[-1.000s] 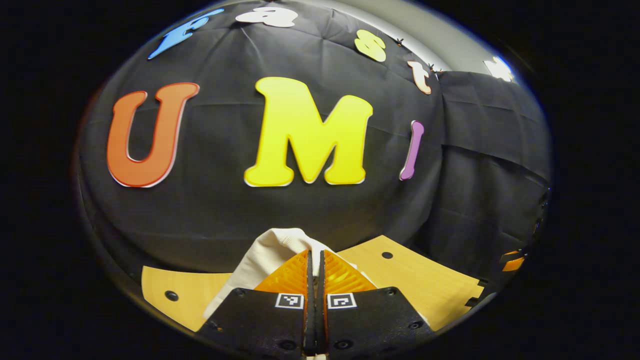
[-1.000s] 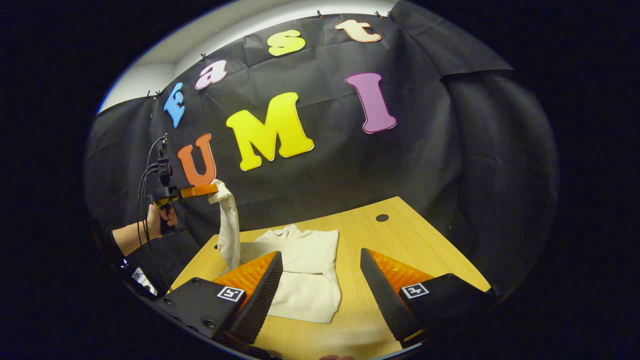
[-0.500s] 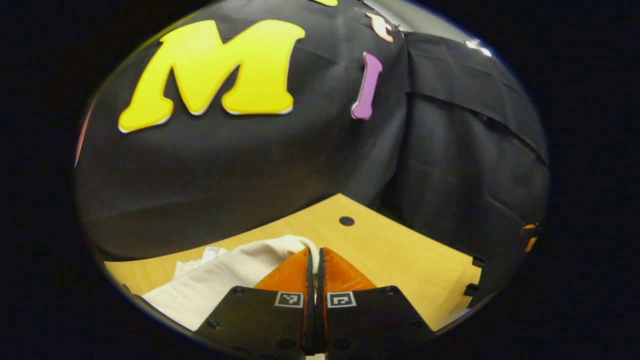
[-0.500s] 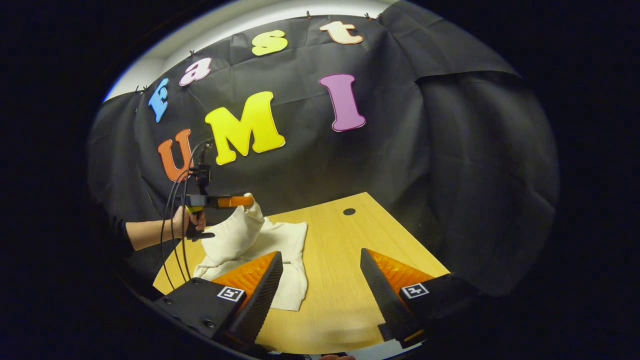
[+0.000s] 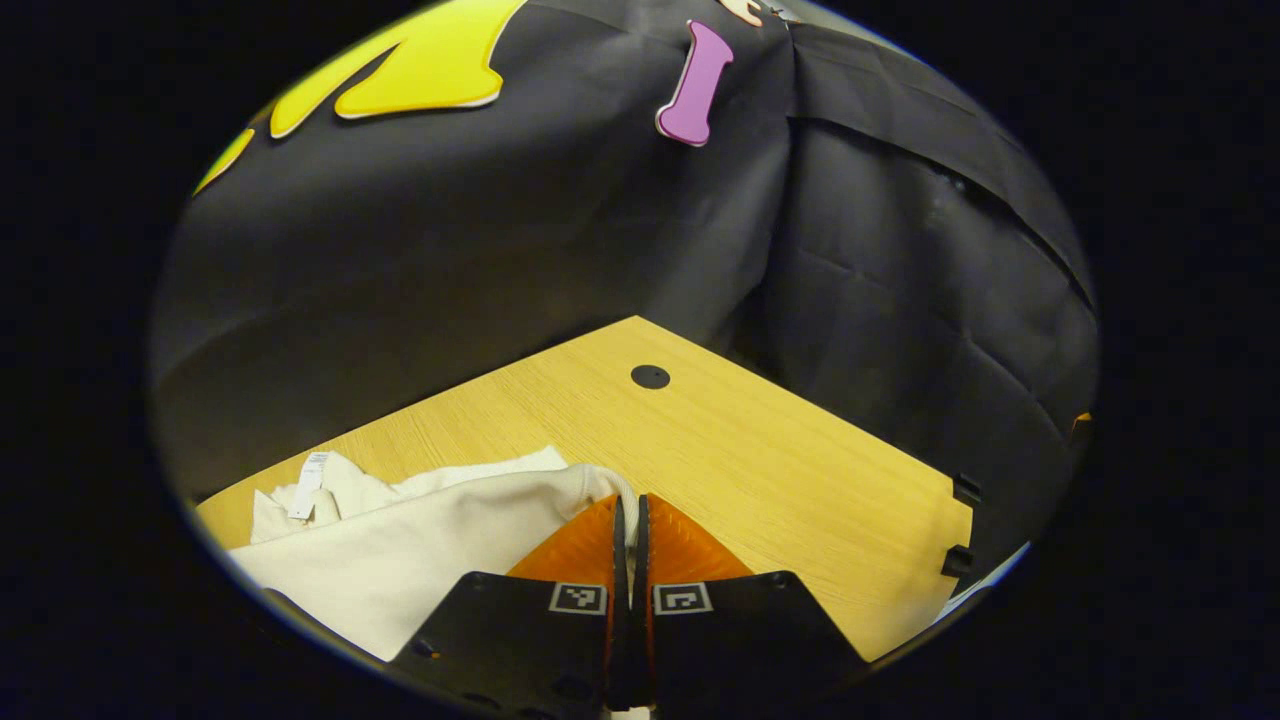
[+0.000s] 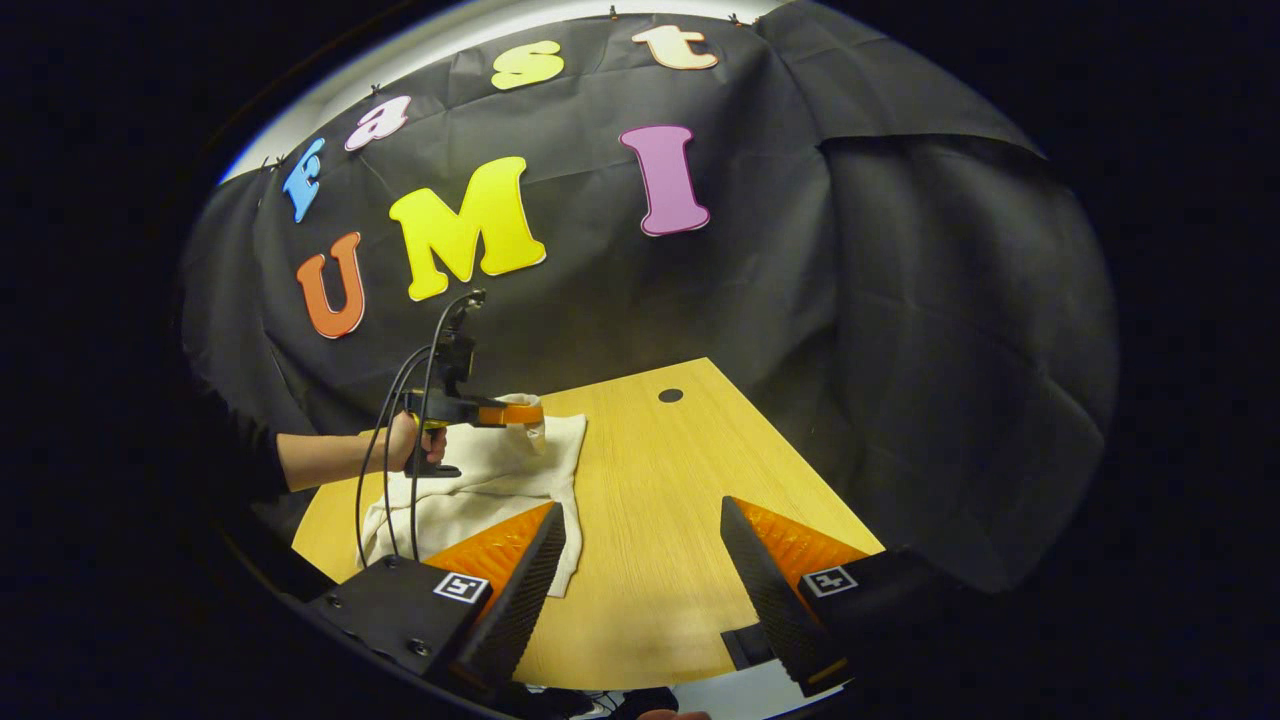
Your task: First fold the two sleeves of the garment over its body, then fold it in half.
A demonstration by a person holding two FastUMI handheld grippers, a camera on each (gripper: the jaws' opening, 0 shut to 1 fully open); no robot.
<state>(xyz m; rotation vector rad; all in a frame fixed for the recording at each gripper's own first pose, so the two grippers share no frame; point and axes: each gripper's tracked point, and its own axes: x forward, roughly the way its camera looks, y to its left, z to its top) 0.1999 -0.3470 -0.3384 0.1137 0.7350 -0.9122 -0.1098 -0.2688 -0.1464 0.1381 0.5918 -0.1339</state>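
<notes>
Left gripper (image 5: pixel 628 510): fingers pressed together, clamped on the sleeve (image 5: pixel 590 482) cuff of the cream garment (image 6: pixel 480 480), held over its body on the wooden table (image 6: pixel 660 520). Right gripper (image 6: pixel 640 545): fingers spread wide apart, holding nothing, above the table's near edge.

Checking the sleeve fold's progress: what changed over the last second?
The left gripper, shut on the sleeve, carried it from held high down and across over the garment on the table. The right gripper stayed open, holding nothing.
</notes>
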